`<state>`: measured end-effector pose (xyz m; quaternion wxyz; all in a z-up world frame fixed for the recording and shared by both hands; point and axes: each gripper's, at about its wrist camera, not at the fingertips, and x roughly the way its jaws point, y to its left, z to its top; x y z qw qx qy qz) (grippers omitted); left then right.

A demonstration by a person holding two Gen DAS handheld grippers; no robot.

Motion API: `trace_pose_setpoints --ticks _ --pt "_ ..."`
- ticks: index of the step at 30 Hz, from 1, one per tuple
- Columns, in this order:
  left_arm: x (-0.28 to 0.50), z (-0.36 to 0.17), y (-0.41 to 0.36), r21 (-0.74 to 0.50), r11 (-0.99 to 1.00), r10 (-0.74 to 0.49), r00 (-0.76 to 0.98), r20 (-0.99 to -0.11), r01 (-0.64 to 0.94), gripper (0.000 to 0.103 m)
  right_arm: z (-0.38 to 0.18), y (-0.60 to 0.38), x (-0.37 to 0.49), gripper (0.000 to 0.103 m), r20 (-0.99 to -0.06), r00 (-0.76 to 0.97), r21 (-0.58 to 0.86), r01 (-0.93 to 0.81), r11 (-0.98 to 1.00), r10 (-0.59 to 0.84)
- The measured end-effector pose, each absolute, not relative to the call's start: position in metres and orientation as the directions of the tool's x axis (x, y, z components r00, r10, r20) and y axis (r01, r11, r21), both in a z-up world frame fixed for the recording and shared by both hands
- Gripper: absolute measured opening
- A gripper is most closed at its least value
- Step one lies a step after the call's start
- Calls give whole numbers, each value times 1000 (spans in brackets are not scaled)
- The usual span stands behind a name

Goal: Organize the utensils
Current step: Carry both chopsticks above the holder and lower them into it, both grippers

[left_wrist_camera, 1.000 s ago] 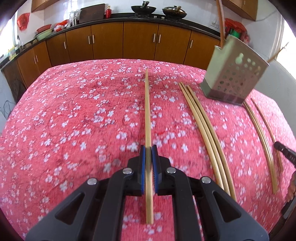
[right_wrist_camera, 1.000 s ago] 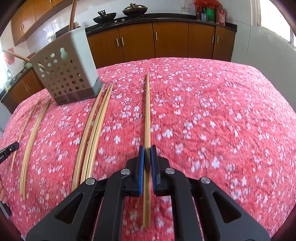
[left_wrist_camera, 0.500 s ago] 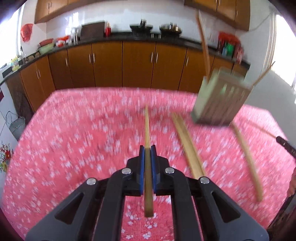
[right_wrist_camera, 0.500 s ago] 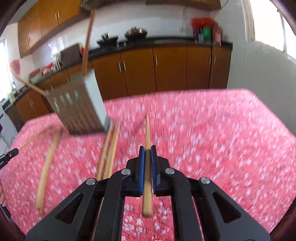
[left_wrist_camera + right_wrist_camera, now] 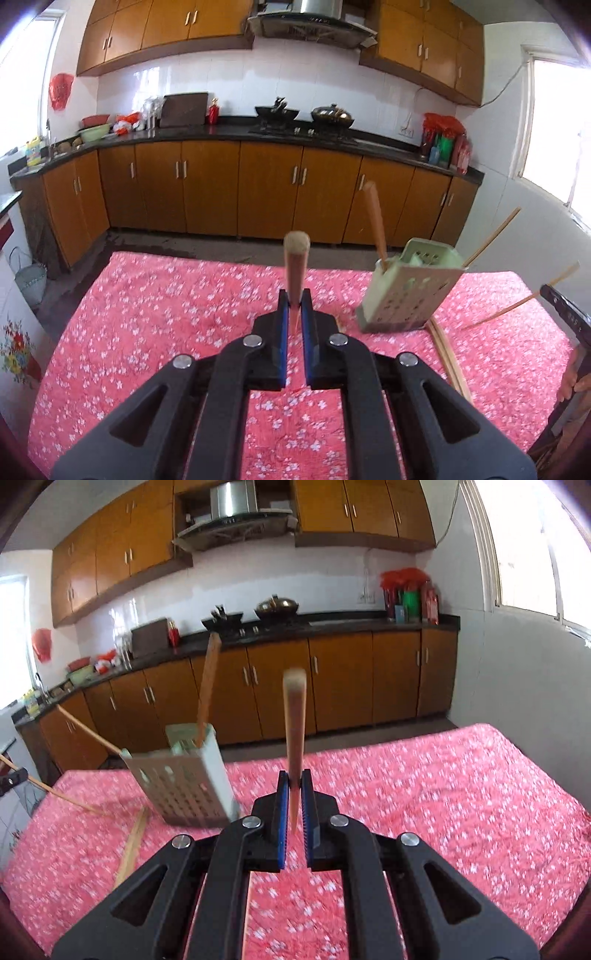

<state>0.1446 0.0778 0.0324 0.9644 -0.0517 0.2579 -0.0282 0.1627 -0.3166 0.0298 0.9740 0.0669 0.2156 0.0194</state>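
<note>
Chopstick (image 5: 295,269): lifted off the tabletop (image 5: 155,314), now raised, pinched by left tongs (image 5: 294,306).
Right tongs (image 5: 294,790): likewise clamped on another.
Holder (image 5: 410,291): next stop, probably.

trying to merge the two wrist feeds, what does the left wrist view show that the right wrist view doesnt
Only the left wrist view shows the left gripper shut on its chopstick, and a floral-printed white surface at the left edge.

Only the right wrist view shows the right gripper shut on its own chopstick.

Both show the perforated utensil holder with a chopstick standing in it, loose chopsticks beside it, the red floral tablecloth, and the kitchen cabinets behind.
</note>
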Motion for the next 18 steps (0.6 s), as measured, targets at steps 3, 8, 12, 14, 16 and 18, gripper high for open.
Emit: trace_pose_setpoints --ticks 3,8,12,14,16,18 --pt "139 54 73 -114 991 -114 878 -465 69 8 58 -315 162 8 -367 922 176 -60 983 122" --pt "129 95 56 -128 980 -194 890 -413 154 8 108 -301 154 8 -247 946 204 -161 966 210" --pt "129 123 36 -127 970 -238 902 -360 206 8 129 -284 155 8 -168 959 195 -196 961 229" --pt "136 134 24 -124 968 -248 908 -338 218 8 132 -279 160 8 -147 963 193 -197 961 227" --pt "145 141 15 -132 965 -260 910 -324 228 8 134 -272 169 8 -119 970 182 -190 965 214" --pt "156 146 5 -135 964 -260 913 -313 228 8 132 -268 177 8 -106 974 180 -182 967 203"
